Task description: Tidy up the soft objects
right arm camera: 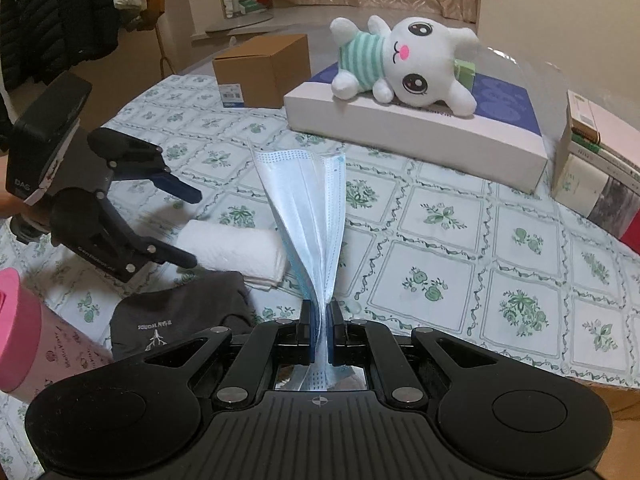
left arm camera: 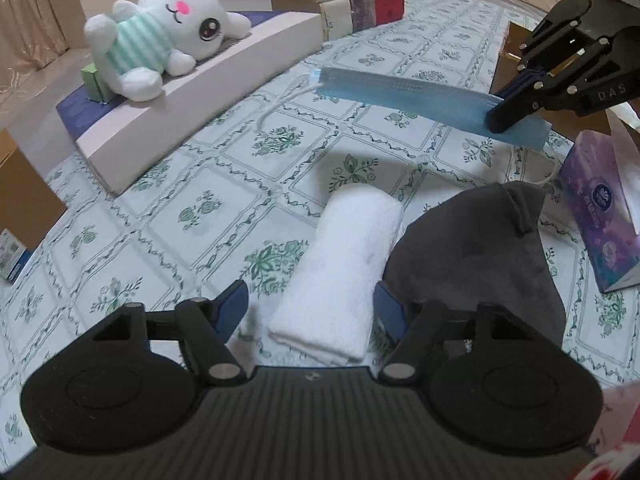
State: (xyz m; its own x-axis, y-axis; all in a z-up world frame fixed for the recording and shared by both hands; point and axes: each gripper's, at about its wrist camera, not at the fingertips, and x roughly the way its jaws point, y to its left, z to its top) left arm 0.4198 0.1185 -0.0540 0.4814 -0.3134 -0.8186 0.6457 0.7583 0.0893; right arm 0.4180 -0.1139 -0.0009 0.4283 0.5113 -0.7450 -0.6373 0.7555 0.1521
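Blue mask (right arm camera: 310,216) end hidden, right tool (right arm camera: 319,330) clamped

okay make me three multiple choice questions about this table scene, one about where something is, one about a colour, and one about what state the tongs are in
1. Where does the plush bunny lie?
A. on the white flat box
B. on the tablecloth
C. inside the cardboard box

2. What colour is the rolled towel?
A. pink
B. white
C. blue

3. What state are the right tongs in?
A. open and empty
B. shut on the dark cloth
C. shut on the face mask

Answers:
1. A, the bunny rests on the box's top.
2. B, the roll between the left tongs' open fingers is plain white.
3. C, the mask's pleats are pinched between the closed fingers and held above the table.
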